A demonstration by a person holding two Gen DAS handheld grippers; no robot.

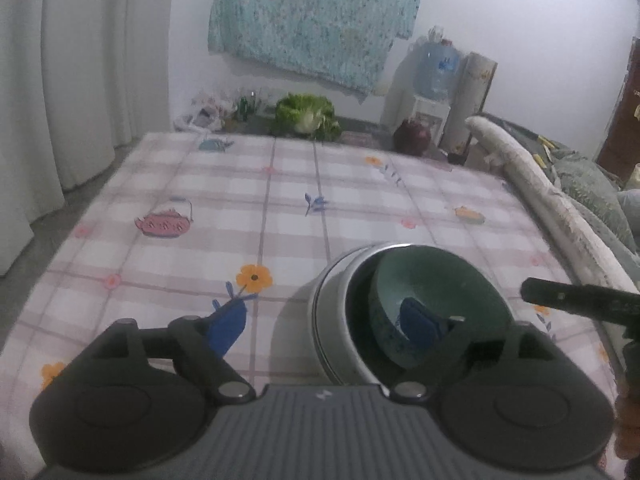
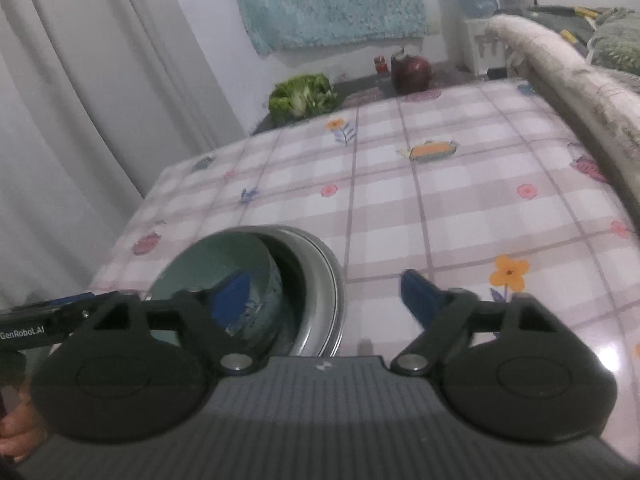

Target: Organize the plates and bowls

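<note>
Green bowl (image 1: 432,300) sits tilted inside metal basin (image 1: 340,320) on counter (image 1: 280,200). Left claw (image 1: 324,324) spread, right claw (image 2: 324,300) spread, neither pinching anything. Risk: tilted bowl may rock or slide, and a nearby fingertip could clip the rim.

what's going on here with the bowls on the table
A person holds a gripper in each hand over a table with a checked cloth. A green bowl sits tilted inside a larger metal bowl. The left gripper and right gripper both stand open, one on each side of the bowls, gripping nothing. The bowls look already nested and let go.
</note>
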